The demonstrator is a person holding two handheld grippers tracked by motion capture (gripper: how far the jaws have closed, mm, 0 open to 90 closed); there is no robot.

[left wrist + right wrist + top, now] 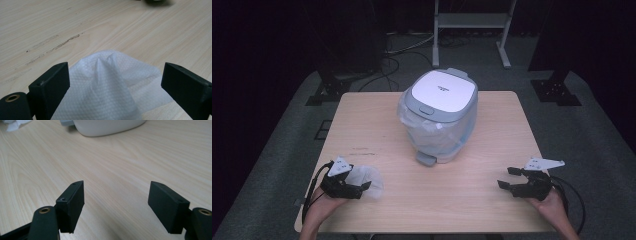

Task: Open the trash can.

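A pale wooden table (377, 125) is set on grey carpet in a dark room; both grippers (362, 187) (507, 179) are held wide, a white textured wipe (110, 82) lying untouched between the left's jaws.

Left gripper (362, 186), right gripper (508, 178): jaws apart.

A lidded bin (439, 115) lined with a clear bag stands mid-tabletop (377, 125). Behind, a white rack (472, 22) stands on the floor, near cables (397, 55).
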